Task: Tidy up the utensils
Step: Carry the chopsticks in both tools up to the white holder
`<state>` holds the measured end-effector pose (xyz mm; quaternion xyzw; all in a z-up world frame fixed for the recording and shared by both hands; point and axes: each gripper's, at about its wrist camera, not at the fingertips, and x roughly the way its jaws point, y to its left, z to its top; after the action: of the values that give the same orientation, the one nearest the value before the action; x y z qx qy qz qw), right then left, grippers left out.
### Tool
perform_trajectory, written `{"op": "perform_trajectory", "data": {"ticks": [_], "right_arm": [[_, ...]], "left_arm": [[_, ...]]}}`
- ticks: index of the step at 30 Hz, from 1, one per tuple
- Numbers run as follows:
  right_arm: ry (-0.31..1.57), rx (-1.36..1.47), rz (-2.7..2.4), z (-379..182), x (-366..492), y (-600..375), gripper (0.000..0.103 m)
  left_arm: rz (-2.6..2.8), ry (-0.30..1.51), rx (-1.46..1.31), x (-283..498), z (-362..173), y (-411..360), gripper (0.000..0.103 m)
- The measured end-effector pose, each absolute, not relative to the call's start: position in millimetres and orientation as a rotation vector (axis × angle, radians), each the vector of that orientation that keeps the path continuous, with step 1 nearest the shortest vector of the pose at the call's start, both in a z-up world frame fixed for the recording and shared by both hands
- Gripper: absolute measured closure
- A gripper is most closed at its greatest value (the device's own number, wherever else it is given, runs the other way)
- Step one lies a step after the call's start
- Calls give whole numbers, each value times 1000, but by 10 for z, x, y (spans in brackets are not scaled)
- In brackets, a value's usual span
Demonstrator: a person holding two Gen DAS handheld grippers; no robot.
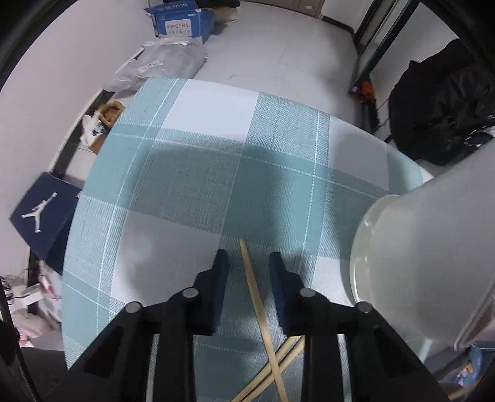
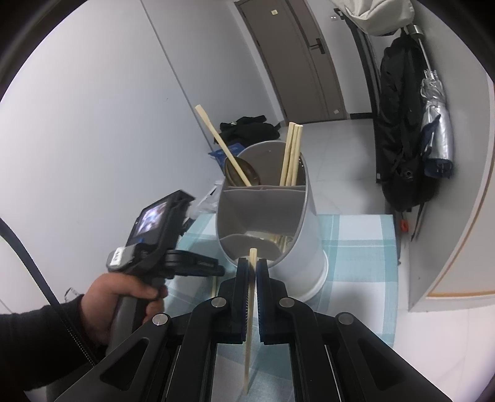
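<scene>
My left gripper (image 1: 249, 263) points down at the plaid tablecloth (image 1: 185, 185), open, its fingers either side of a bamboo chopstick (image 1: 252, 287) that lies flat and touches neither pad. More chopsticks (image 1: 280, 361) lie crossed under it near the frame's bottom. The white utensil holder (image 1: 417, 247) stands close on the right. In the right wrist view my right gripper (image 2: 253, 266) is shut on one upright chopstick (image 2: 247, 355) just in front of the holder (image 2: 306, 222). Its back compartments hold several chopsticks (image 2: 290, 154) and a brown spoon (image 2: 244, 173).
A hand (image 2: 123, 303) in a dark sleeve grips the left tool's handle left of the holder. The table's far edge (image 1: 247, 89) drops to a floor with a blue carton (image 1: 182, 21), a navy shoe box (image 1: 43, 216) and black bags (image 1: 439, 108).
</scene>
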<state>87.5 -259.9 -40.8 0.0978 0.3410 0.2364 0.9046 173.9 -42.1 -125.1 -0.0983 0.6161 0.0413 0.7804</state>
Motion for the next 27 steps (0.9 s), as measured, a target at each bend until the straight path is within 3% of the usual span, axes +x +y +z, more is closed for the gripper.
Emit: {"op": "perform_trajectory", "data": {"ticks": [2,4,11,21,27], "right_arm": [[706,198,496,-405,878,-2587,99],[709,195,503,-409,873,-2576,99],[700,158,516,-397,859,-2531,99],[681,199,515,-356,827,-2551,99],[656,173,498,-324,733,-2495,99]], "left_arm": [[110,1322,-216,1745,-1246,-404,100],[129,1313,-265,1745,-1243,-342,102],[130,1236,-350,1639,-1138,-204,103],[26,934,-402,1092,-467,-135,103],[-39,846,-360,991,-271,-252,103]]}}
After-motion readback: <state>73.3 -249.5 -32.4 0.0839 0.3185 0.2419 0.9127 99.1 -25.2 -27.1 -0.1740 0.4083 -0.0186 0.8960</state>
